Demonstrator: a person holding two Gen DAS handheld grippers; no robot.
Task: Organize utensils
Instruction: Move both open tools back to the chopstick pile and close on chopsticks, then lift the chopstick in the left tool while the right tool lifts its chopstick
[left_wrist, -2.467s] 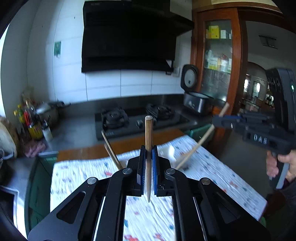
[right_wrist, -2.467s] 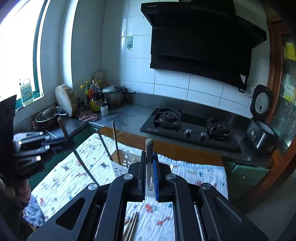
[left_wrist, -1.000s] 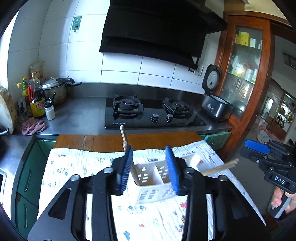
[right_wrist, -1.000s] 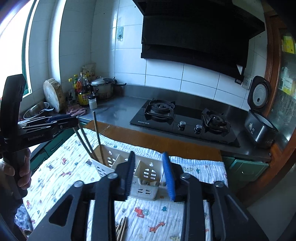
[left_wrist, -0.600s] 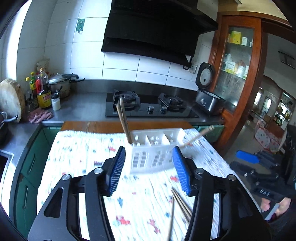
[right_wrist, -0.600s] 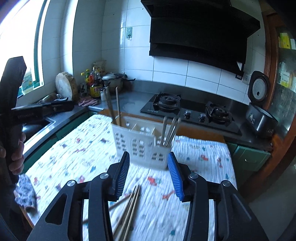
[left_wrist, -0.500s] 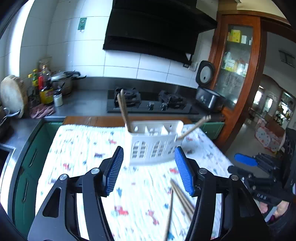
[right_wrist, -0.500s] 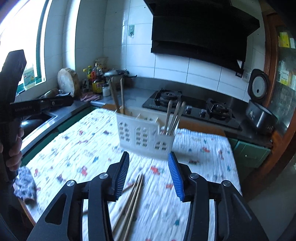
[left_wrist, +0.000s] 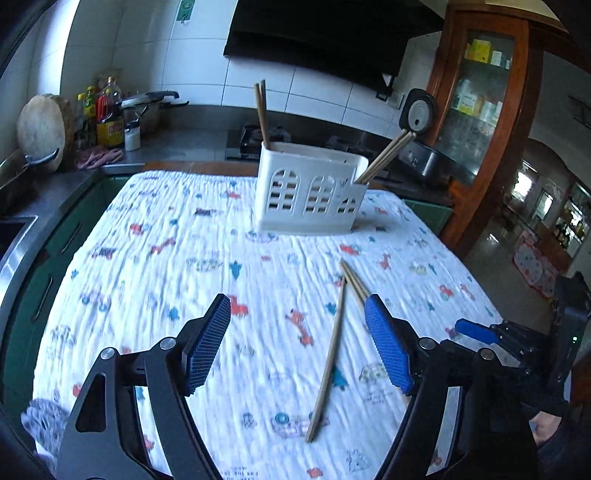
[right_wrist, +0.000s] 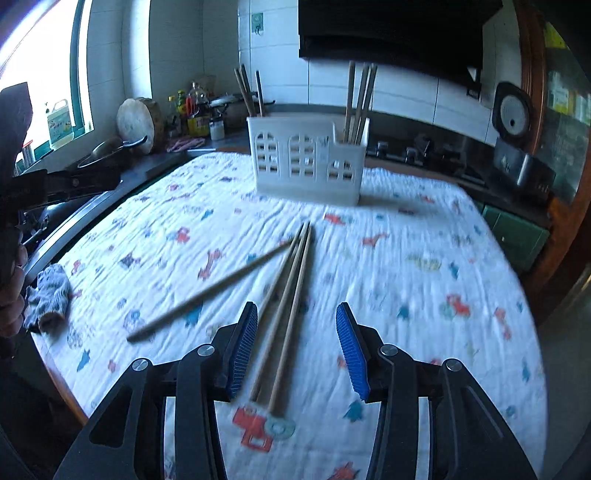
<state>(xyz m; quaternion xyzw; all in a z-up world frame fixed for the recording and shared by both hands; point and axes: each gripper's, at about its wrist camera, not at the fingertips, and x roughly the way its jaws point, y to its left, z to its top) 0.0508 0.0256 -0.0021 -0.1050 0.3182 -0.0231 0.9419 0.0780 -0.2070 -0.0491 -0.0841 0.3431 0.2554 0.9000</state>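
Observation:
A white slotted utensil holder (left_wrist: 308, 194) (right_wrist: 306, 170) stands on the patterned cloth with wooden chopsticks upright in its end slots (left_wrist: 261, 110) (right_wrist: 360, 99). Three loose chopsticks lie on the cloth: one apart (left_wrist: 328, 354) (right_wrist: 210, 288), two side by side (right_wrist: 288, 306) (left_wrist: 354, 280). My left gripper (left_wrist: 295, 347) is open and empty, low over the cloth with the single chopstick between its fingers. My right gripper (right_wrist: 295, 350) is open and empty, its fingers either side of the near ends of the pair.
The cloth-covered table (left_wrist: 166, 258) ends at a steel counter with a sink at the left (left_wrist: 14, 236). A hob and rice cooker (right_wrist: 513, 114) sit behind the holder. A grey rag (right_wrist: 50, 291) lies at the table's left edge.
Both grippers held a chopstick earlier, then opened over the holder. Since then both have pulled back and dropped low toward the loose chopsticks on the cloth.

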